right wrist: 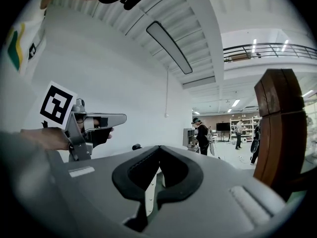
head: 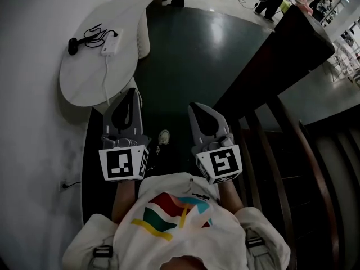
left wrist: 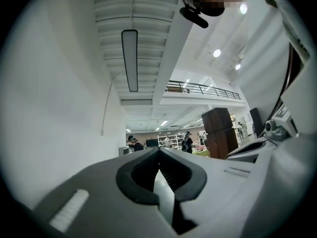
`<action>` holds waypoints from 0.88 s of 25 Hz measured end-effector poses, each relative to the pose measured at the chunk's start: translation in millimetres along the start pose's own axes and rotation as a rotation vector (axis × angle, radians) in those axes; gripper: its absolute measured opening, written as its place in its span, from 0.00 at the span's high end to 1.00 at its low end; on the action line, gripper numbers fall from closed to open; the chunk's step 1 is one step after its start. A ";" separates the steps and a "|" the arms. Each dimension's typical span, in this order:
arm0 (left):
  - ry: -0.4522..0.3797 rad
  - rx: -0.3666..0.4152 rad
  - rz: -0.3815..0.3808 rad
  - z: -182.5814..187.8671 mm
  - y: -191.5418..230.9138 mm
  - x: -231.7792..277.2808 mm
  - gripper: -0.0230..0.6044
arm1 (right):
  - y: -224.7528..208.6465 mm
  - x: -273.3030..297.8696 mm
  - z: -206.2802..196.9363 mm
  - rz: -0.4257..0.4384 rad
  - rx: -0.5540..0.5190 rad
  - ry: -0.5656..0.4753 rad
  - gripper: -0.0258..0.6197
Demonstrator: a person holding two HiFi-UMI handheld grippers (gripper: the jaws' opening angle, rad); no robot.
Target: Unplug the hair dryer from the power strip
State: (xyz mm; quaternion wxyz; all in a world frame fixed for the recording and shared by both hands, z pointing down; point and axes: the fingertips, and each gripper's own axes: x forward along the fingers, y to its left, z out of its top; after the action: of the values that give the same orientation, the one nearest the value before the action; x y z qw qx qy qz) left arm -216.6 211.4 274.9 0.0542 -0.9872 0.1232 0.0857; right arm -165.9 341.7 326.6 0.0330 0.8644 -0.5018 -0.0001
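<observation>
a white oval surface (head: 84,86) stands against the wall on a dark floor. toward its far edge lies the black hair dryer (head: 73,45), its cord coiled up to the white power strip (head: 111,44) just beside it. both forearms reach forward, level and side by side, well short of them. the left hand-held gripper (head: 130,94) and right hand-held gripper (head: 198,107) are clenched shut, holding nothing.

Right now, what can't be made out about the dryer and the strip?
- Head view: whether the hair dryer is plugged into the power strip; both are too small, and dark cord loops beside the strip.
- Head view: where the strip's white cord ends; it is lost at the edge of the table, by the left gripper.
- Gripper views: neither shows the table; both look out across the room.
</observation>
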 end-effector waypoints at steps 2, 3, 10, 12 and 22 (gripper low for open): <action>-0.003 -0.005 -0.014 -5.5 -0.8 15.6 0.97 | -10.3 7.9 -6.1 -0.009 0.014 0.029 0.94; -0.001 -0.014 -0.021 -10.4 -0.4 25.5 0.97 | -16.3 13.6 -9.5 -0.013 0.013 0.045 0.94; -0.006 -0.023 -0.040 -49.8 31.2 128.3 0.97 | -73.7 103.5 -12.7 -0.039 -0.011 -0.004 0.94; 0.005 -0.011 -0.033 -64.5 46.6 164.3 0.97 | -91.6 145.1 -19.1 -0.044 0.007 0.005 0.94; 0.047 -0.004 0.081 -111.1 156.7 358.9 0.97 | -160.2 388.9 7.6 0.095 0.016 0.003 0.94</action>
State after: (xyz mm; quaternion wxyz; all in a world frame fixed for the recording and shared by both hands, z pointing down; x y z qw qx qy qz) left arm 103.9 -37.8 304.7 0.0456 -0.9833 0.1640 0.0646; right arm 165.9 83.1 322.6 0.0269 0.8399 -0.5421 0.0067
